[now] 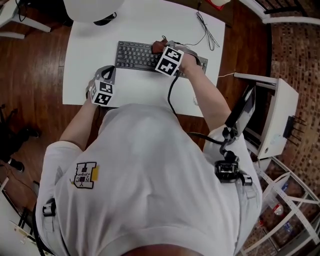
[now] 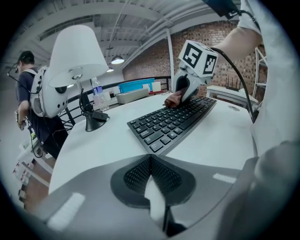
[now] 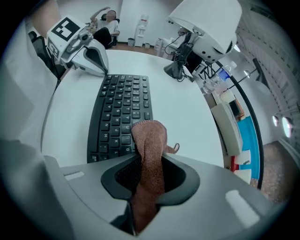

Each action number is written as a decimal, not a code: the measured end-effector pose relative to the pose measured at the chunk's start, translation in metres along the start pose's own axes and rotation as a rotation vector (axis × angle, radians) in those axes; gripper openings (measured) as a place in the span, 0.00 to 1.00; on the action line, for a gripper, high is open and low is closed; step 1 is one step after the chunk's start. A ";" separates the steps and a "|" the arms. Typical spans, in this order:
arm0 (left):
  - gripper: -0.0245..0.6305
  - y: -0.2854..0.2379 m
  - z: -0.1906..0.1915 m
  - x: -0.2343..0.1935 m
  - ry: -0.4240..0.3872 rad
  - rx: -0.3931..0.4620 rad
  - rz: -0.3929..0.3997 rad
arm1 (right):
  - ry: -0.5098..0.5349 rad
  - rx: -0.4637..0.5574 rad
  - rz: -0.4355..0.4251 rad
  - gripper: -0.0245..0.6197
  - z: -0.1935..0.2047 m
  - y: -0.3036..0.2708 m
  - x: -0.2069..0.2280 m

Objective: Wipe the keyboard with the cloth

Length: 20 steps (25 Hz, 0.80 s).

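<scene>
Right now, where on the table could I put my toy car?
Bare table runs between the keyboard and the far edge. There is more left of the keyboard, between the lamp and the left gripper. Crowded: the keyboard, where the right gripper holds the cloth, and the far-right corner with the cable.

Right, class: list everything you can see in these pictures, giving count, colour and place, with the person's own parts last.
keyboard: one, black, middle of the table.
cloth: one, brown, lying on the keyboard.
table: one, white, on a wooden floor.
lamp: one, white shade, black base, table's far edge.
cable: one, thin, black, table's far right corner.
shirt: one, white, on the person.
left gripper: one, grey, shut, empty, beside the keyboard's left end.
right gripper: one, grey, shut on the cloth.
</scene>
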<state>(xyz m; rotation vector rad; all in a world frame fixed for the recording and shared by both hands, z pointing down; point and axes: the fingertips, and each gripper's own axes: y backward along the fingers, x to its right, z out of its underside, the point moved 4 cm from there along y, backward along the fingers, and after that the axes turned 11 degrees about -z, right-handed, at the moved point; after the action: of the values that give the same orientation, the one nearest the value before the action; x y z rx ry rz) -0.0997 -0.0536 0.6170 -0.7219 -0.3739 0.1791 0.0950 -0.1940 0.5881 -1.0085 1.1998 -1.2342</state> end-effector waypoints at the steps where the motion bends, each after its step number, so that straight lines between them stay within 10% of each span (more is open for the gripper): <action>1: 0.04 0.000 0.000 -0.001 0.000 0.002 0.002 | 0.005 0.001 -0.010 0.18 0.000 0.000 -0.008; 20: 0.04 -0.008 0.001 -0.005 -0.023 0.012 0.038 | 0.028 0.031 -0.117 0.18 0.009 -0.002 -0.106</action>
<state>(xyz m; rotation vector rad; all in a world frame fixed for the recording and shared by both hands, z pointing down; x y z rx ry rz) -0.1041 -0.0599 0.6219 -0.7160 -0.3805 0.2256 0.1087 -0.0896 0.6023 -1.0536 1.1534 -1.3585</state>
